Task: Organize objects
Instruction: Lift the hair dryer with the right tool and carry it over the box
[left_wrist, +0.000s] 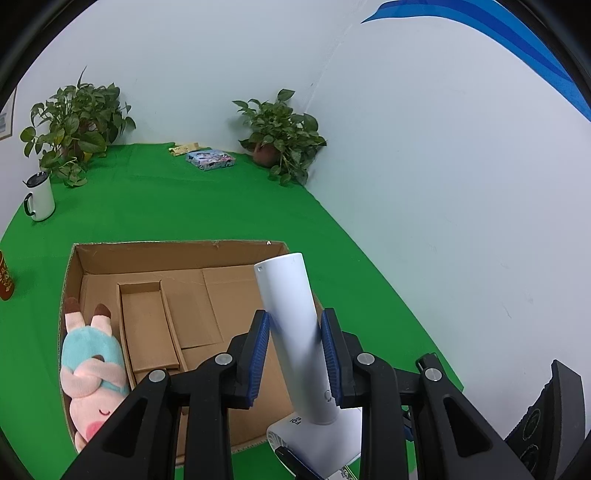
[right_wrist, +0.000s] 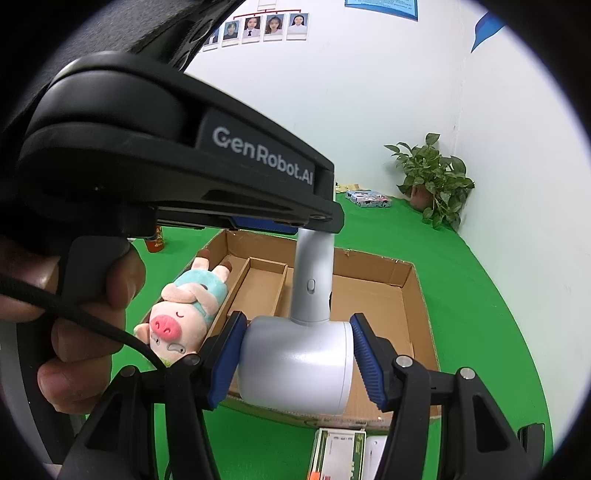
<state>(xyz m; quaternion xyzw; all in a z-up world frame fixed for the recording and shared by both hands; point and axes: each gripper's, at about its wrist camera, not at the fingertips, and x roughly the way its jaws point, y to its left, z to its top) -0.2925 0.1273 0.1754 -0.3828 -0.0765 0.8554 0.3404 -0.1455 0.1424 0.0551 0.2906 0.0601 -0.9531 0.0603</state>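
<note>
White handheld fan (right_wrist: 295, 365) hung over the cardboard box (right_wrist: 413, 302), above its near right section. Left gripper (left_wrist: 295, 354) was clamped on the handle (left_wrist: 291, 314); right gripper (right_wrist: 295, 362) bracketed the round head, left pad touching, right pad just off, so grip unclear. Handle's long axis ran up and away, head nearest the cameras. Best lowered level into the empty right bay, clear of the plush pig (right_wrist: 184, 314) and inner divider (left_wrist: 147, 325), releasing only once seated
</note>
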